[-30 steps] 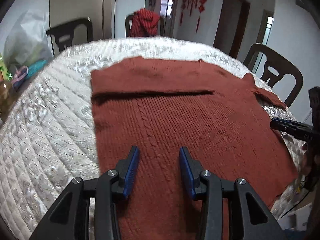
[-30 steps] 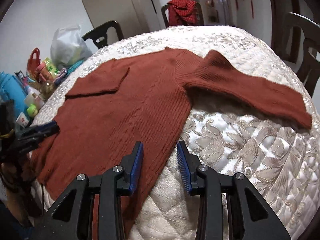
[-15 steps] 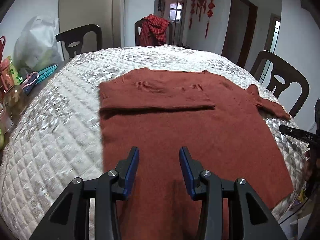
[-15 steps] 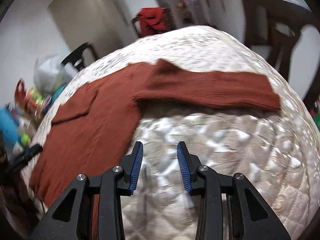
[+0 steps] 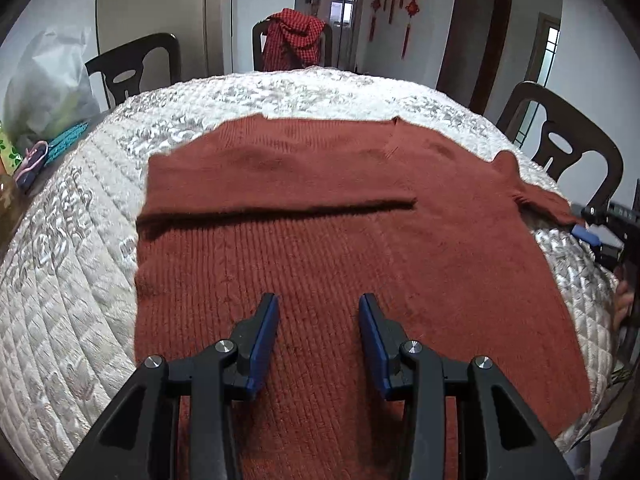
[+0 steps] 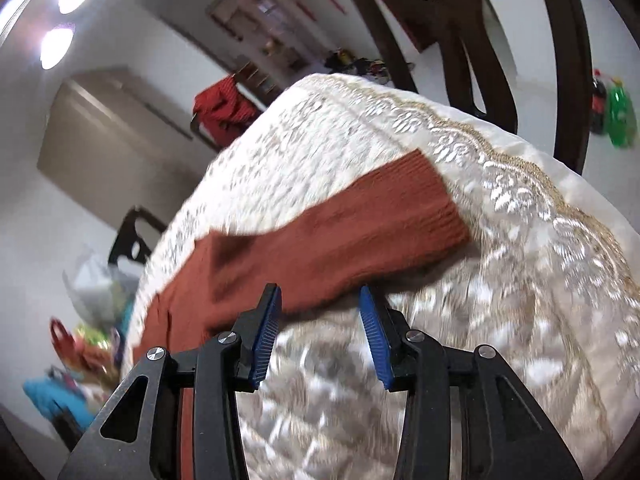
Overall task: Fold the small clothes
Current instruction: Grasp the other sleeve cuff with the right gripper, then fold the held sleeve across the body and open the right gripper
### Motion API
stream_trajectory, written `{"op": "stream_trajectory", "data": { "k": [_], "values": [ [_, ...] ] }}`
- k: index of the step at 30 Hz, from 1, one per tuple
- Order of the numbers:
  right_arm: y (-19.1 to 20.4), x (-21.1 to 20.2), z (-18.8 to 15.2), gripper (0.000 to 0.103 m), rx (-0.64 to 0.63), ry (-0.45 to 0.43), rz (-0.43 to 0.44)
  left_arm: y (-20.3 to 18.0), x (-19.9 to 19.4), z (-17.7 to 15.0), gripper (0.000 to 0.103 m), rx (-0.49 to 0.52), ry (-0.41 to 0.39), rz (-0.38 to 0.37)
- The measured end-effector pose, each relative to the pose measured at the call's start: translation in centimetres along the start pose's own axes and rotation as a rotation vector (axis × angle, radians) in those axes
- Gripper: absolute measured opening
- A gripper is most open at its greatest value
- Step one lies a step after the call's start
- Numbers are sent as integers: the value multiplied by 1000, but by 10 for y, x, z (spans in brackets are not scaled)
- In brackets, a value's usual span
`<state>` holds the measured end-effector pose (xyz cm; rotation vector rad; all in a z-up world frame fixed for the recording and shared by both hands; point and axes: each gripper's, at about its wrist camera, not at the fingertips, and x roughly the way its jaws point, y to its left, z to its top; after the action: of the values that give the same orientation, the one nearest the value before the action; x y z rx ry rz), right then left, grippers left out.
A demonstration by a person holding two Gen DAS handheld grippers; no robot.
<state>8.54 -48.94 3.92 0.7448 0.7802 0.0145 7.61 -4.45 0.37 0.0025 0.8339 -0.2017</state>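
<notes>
Sweater [image 5: 340, 248] is lying flat on the quilted table [image 5: 72, 280], one sleeve already folded across. I'm hovering the left gripper [image 5: 319, 340] released over the body, while the right gripper [image 6: 319, 334] is widening, empty, lining up for the outstretched sleeve [image 6: 360, 236].

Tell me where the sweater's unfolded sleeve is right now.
In the right wrist view the sleeve lies stretched out flat on the white quilted tablecloth, just ahead of the right gripper, its cuff near the table's edge by a dark chair.
</notes>
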Motion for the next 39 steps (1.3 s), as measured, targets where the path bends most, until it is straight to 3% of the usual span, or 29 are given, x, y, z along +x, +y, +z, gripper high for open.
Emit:
{"op": "stream_trajectory", "data": {
  "k": [7,10,12,19,25,27,29,32,34,39],
  "values": [
    [-1,11,17,41,36,-24,-8,0,-1,-3,47,7,-15,-7],
    [4,19,24,9,35,-10,-12,2,-2,-3,47,-6,-16,-24],
    [17,15,26,7,-1,-20,14,3,-2,-3,47,-15,-18,-32],
    [118,17,14,6,-257,-7,172,4,-2,-3,47,-19,-18,-36],
    [202,71,-41,7,-470,174,286,4,-6,-1,47,-22,-8,-44],
    [216,104,-69,7,-538,300,299,8,-12,2,47,-45,-5,-92],
    [217,123,-90,11,-579,380,278,12,-18,7,47,-56,-18,-112],
    [210,121,-107,16,-624,399,260,17,-26,17,47,-57,-41,-114],
    [203,108,-106,23,-621,393,293,19,-28,26,48,-62,-51,-127],
    [182,73,-87,24,-606,297,304,12,-18,54,48,-58,-54,-176]
  ]
}}
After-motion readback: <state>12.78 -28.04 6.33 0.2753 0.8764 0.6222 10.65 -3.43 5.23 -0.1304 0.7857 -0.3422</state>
